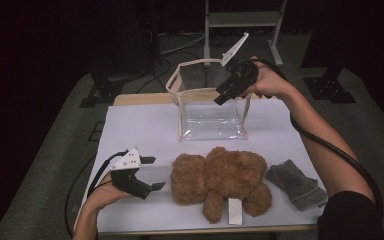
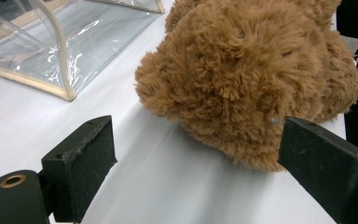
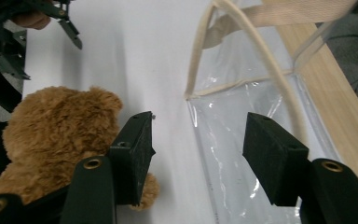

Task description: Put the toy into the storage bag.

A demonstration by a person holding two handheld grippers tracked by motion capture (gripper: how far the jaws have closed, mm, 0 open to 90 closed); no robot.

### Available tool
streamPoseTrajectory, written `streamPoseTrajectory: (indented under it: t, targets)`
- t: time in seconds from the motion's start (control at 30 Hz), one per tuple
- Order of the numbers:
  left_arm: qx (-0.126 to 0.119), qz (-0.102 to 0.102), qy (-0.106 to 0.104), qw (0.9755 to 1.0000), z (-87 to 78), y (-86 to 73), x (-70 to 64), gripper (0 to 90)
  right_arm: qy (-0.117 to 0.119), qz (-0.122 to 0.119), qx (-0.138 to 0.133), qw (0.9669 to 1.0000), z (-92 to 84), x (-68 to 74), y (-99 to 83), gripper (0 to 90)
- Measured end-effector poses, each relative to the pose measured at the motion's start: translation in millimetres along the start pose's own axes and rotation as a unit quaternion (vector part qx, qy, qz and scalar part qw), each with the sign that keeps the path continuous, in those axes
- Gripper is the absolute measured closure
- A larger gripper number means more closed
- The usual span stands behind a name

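The clear plastic bag (image 1: 211,107) with beige trim stands open at the far side of the white table (image 1: 135,130); it seems empty, though glare makes this hard to confirm. The right gripper (image 1: 223,93) hovers at the bag's rim, jaws apart, holding nothing. The brown teddy bear (image 1: 220,180) lies near the front edge. The left gripper (image 1: 152,172) rests just beside the bear, wide open and empty.

You have one brown plush bear (image 1: 220,180), one clear bag (image 1: 211,102), one grey cloth (image 1: 296,184) and two grippers.
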State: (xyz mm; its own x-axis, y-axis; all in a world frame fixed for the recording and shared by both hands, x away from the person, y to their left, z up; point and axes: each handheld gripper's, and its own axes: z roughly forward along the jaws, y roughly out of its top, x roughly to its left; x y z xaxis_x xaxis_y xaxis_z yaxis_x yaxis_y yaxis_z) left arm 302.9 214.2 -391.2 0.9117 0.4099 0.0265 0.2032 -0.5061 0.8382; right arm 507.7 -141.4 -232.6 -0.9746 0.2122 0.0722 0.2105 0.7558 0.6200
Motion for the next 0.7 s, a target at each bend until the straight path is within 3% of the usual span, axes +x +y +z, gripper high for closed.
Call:
streamPoseTrajectory:
  t: [0.7]
  targets:
    - [0.01, -0.002, 0.005, 0.9999, -3.5, -4.6, 0.6, 9.8, -0.004, 0.017, 0.021, 0.9996, 18.9, -45.9, 15.5, 42.8]
